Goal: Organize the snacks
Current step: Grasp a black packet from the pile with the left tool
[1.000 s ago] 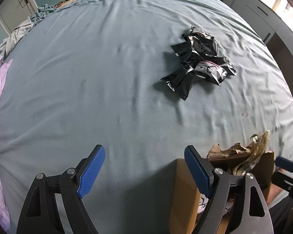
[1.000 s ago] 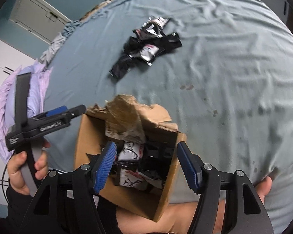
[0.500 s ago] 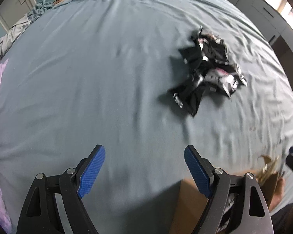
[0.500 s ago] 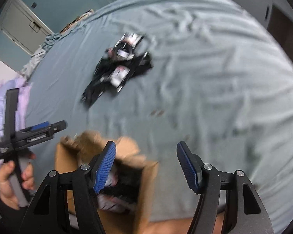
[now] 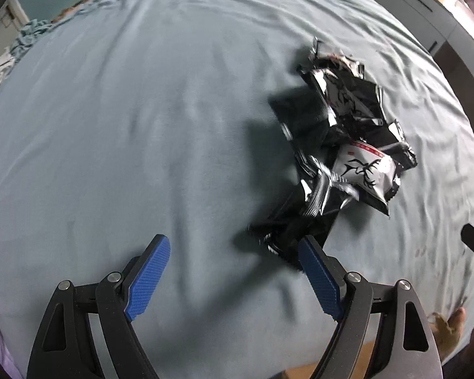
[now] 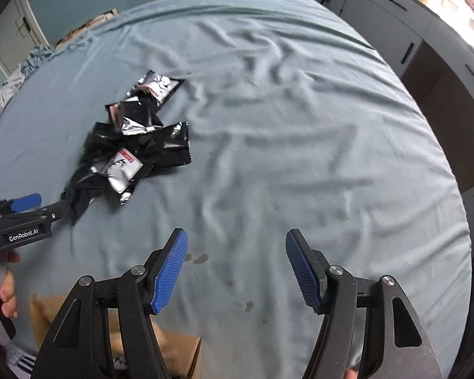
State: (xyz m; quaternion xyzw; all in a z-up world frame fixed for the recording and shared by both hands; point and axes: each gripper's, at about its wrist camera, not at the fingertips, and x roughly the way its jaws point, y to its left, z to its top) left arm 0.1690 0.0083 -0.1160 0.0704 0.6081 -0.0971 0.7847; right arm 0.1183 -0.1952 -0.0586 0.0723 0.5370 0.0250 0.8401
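The open, empty left gripper [image 5: 233, 271] hangs just near of the snack packets [image 5: 341, 158]; the right gripper [image 6: 237, 268], also open, stands well right of them.

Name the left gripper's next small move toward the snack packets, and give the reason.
Probably ease the left gripper forward and right onto the nearest black packet. Its jaws stand open and empty, that packet lies just past its right finger, and the cardboard box waits nearby.

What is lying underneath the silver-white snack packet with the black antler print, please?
The silver-white packet rests atop crumpled black foil snack packets on the blue-grey bedsheet. Anything beneath the pile is hidden.
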